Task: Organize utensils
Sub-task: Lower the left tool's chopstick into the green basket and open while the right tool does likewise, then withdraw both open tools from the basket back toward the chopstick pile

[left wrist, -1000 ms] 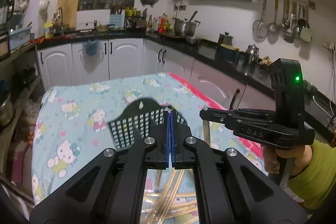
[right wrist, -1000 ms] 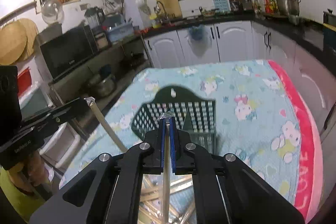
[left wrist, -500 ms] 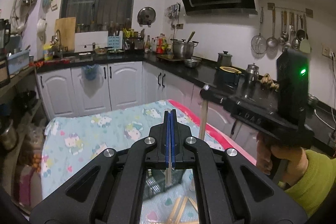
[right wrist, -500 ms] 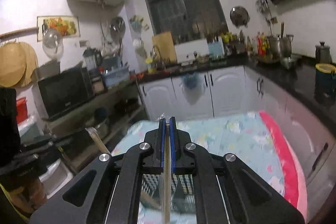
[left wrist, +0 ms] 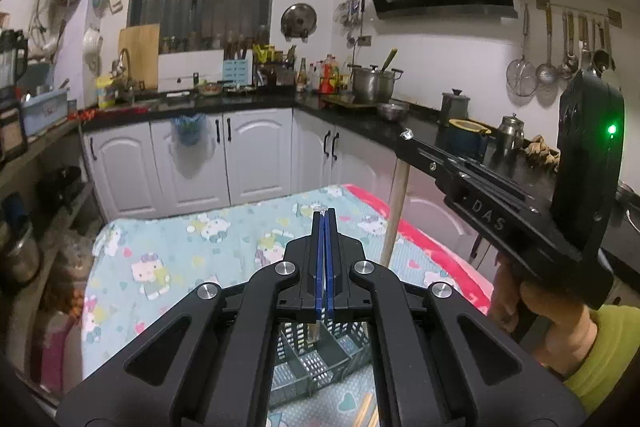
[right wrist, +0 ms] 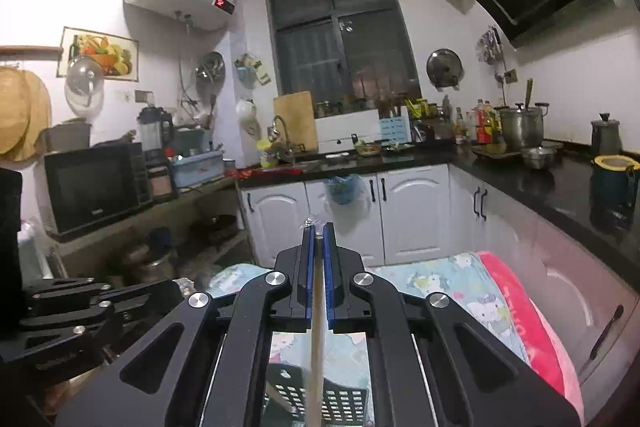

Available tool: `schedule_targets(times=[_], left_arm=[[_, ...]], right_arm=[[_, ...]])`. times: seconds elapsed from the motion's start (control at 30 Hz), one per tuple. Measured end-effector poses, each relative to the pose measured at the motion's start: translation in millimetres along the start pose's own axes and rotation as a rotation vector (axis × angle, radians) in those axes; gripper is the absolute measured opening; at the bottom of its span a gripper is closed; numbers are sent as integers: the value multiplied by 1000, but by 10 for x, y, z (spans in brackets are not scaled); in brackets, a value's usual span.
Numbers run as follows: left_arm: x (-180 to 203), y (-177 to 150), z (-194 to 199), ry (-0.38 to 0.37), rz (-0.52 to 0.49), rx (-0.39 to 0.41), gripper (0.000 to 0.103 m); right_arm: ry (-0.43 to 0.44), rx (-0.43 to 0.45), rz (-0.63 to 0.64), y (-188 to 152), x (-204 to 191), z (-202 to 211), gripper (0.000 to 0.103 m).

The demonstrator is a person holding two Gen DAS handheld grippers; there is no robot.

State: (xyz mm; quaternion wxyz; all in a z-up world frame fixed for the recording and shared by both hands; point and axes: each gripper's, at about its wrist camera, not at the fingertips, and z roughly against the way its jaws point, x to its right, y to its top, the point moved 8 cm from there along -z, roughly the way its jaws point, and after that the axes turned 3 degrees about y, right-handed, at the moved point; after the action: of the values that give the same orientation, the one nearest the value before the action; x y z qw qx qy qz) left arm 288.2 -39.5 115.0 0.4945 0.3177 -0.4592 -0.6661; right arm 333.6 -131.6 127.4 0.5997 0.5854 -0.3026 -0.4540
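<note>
My left gripper (left wrist: 324,214) is shut on a thin pale chopstick (left wrist: 315,330) that hangs down from its blue pads over a dark green perforated utensil basket (left wrist: 320,361). To its right, the right gripper (left wrist: 407,135) is raised and holds another wooden chopstick (left wrist: 394,211) that hangs almost upright. In the right wrist view, that gripper (right wrist: 319,227) is shut on the chopstick (right wrist: 317,339), which runs down between the pads over the basket (right wrist: 344,399). The left gripper (right wrist: 180,285) shows at the lower left there.
The basket stands on a table with a light blue cartoon cloth (left wrist: 180,251) edged in red. Loose chopsticks (left wrist: 366,413) lie near the front edge. White cabinets and a black counter (left wrist: 360,119) ring the table. A hand and green sleeve (left wrist: 580,355) hold the right gripper.
Both grippers have risen and tipped upward, each still holding its chopstick. The basket has dropped to the bottom of both views, and the kitchen walls now fill most of them.
</note>
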Motion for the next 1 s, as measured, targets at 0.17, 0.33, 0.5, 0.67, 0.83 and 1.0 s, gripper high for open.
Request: schedule_targets(times=[0.17,0.33,0.5,0.67,0.83,1.0], left_arm=[[-97,-175,-79,-5,44,-21,0],[-271,-356,-100,32,109,-46,8],[-335,-488,-3,39,152,-41,35],[-346,-525,190,54,179,-4,74],[-351,-554,388,73,210,28,93],[-330,-632,537,81,220,24,93]], right_arm=[[-34,-46,-52,-256,101,-115,13],[-53,-82,-73,-412,165,-54,42],[-79,-110,-56,-466,216,138,54],[-76,-129,-49,-465,198,379,68],[-75,-137,-37,-471,159,619,77],[-76,-159,-33,-520,131,798,80]])
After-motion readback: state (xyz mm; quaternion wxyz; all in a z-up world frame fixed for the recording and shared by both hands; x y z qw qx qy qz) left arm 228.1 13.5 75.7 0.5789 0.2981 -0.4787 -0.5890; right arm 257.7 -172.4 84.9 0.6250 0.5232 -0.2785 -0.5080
